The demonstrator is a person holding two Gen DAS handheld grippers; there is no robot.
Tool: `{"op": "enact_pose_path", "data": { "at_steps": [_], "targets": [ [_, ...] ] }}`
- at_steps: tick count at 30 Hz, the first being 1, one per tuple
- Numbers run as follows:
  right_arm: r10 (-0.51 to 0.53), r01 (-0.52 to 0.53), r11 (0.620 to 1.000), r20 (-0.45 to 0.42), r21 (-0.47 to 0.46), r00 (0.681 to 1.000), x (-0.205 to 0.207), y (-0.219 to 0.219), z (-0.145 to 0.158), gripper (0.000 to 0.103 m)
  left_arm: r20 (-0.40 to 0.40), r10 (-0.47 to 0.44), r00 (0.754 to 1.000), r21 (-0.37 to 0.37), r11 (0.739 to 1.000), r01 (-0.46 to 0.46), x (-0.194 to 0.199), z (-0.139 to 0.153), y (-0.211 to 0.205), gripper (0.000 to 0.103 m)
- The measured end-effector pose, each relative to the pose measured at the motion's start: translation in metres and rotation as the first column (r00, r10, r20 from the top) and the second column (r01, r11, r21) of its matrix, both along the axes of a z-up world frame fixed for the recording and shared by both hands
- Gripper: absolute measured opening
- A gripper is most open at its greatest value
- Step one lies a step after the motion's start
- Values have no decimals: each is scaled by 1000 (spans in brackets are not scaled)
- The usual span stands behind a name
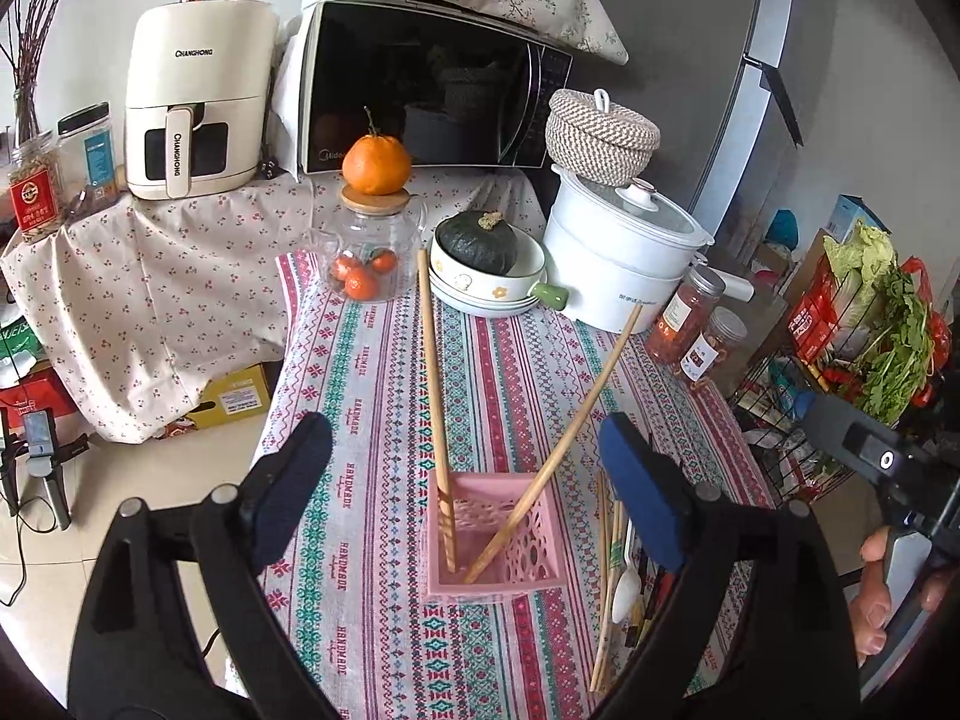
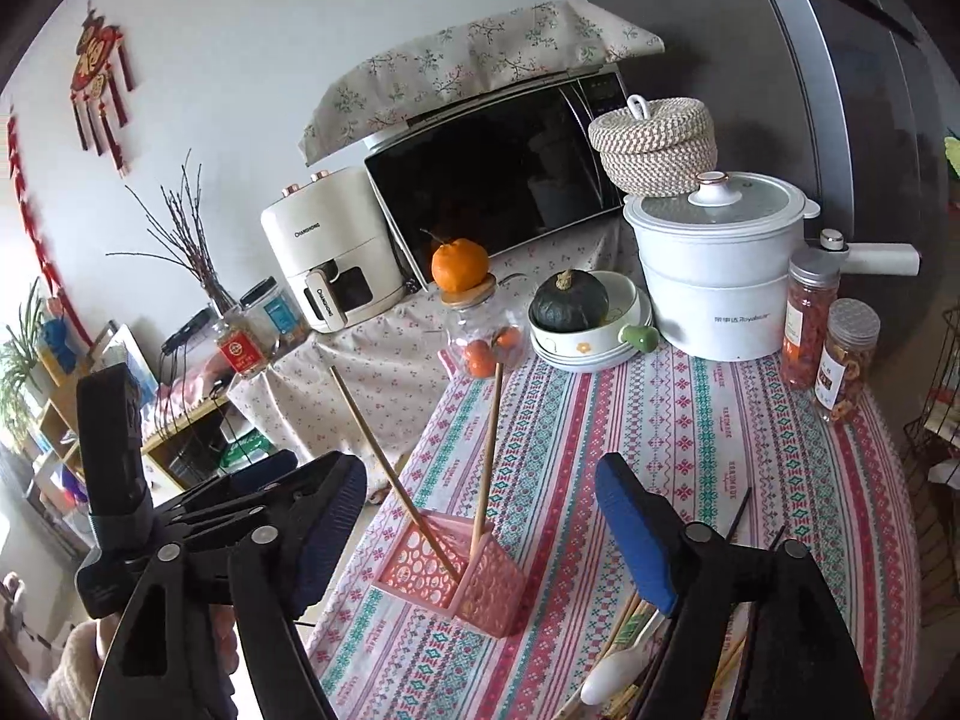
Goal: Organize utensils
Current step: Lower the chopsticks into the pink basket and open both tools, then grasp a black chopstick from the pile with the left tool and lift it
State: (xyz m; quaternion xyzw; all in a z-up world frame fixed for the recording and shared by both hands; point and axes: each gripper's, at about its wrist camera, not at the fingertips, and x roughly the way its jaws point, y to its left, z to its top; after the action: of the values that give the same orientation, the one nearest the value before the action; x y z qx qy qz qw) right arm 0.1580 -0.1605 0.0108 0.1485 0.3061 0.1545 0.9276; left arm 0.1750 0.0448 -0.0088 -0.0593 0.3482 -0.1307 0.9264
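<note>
Chopsticks (image 1: 437, 378) stand two to the pink basket (image 1: 528, 546) on our striped cloth (image 1: 372, 420), one leaning left, the other (image 1: 576, 432) right. More utensils, a white spoon (image 1: 625, 588) among them, lie loose just right of the basket. Our left gripper (image 1: 468, 492) hovers over the basket, jaws wide and holding nothing. Our right gripper (image 2: 480, 534) is likewise spread wide and bare above the loose pile (image 2: 630, 648).
</note>
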Motion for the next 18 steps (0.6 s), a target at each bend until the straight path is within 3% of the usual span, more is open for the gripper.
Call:
{"op": "enact_pose_path", "data": {
  "at_steps": [5, 11, 18],
  "targets": [
    [-67, 67, 998, 20, -16, 998, -23, -28, 2, 101, -28, 11, 1000, 9, 1000, -11, -16, -4, -8, 101],
    [-103, 103, 990, 4, -94, 995, -39, -50, -7, 103, -91, -43, 995, 32, 998, 46, -36, -18, -28, 102],
    [-143, 128, 977, -80, -169, 987, -52, -74, -28, 103, -147, -115, 982, 96, 987, 130, -53, -30, -65, 102]
  ]
}}
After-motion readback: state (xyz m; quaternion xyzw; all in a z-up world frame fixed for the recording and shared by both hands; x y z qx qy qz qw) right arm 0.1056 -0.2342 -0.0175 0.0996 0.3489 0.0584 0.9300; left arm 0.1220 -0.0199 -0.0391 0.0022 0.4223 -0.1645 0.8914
